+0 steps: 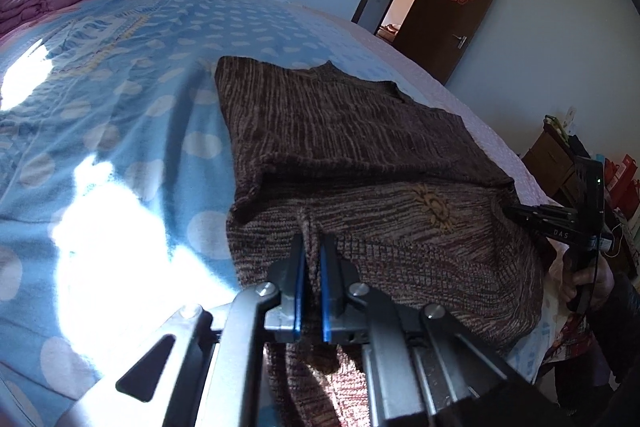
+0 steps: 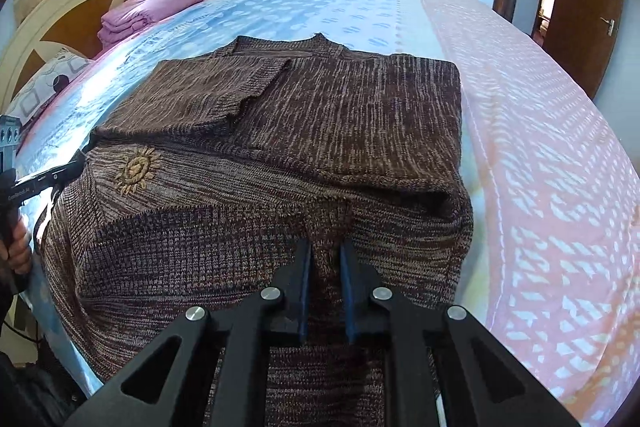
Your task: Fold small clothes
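A brown knitted sweater [image 2: 312, 115] lies mid-frame on the bed [image 2: 540, 155], sleeves folded in, its length running away toward the frame top. Both grippers pinch its near hem: the left gripper [image 1: 311, 247] closed on a ridge of knit, the right gripper [image 2: 326, 251] likewise. Open bedspread lies beyond the collar for folding forward.

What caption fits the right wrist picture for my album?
Right gripper pinching the brown knit sweater's hem on the bed.
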